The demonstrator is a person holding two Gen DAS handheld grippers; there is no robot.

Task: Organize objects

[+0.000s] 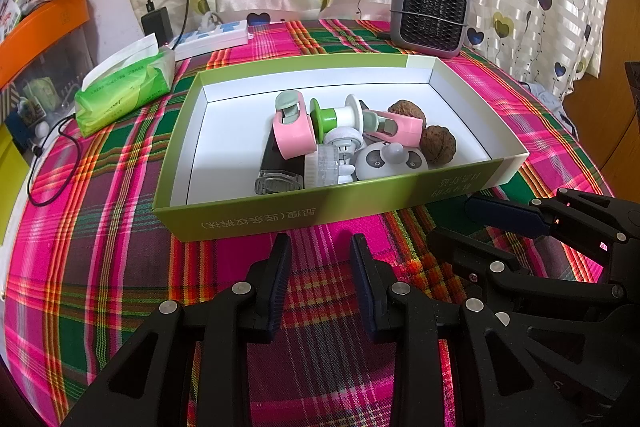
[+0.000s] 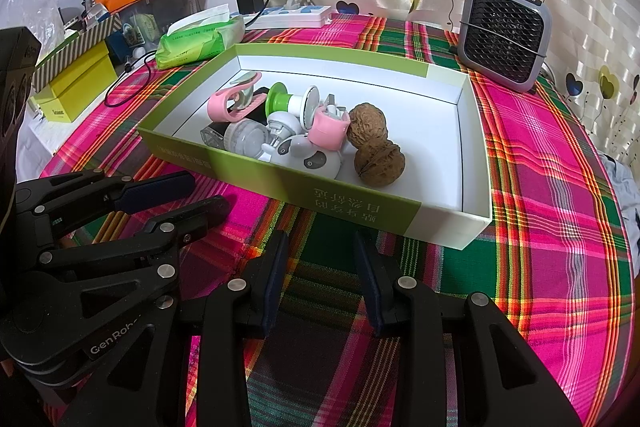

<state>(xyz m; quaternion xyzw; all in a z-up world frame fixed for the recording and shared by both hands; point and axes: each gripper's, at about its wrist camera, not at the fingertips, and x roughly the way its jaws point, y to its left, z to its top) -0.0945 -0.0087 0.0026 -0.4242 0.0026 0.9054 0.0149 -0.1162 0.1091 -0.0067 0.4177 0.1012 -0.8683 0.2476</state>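
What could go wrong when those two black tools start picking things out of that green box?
The items are heaped together, so pulling one pink clip could drag its neighbours along. The round walnuts may slip from flat pads or roll. The light cardboard box could slide on the plaid cloth if a tool bumps its wall.

A shallow green box (image 1: 256, 223) with a white inside lies open on the plaid cloth. Heaped in its middle: two pink clips (image 1: 294, 137), a green-and-white spool (image 1: 336, 117), a panda-faced gadget (image 1: 390, 161); two brown walnuts (image 1: 438, 145) touch at 3 o'clock.
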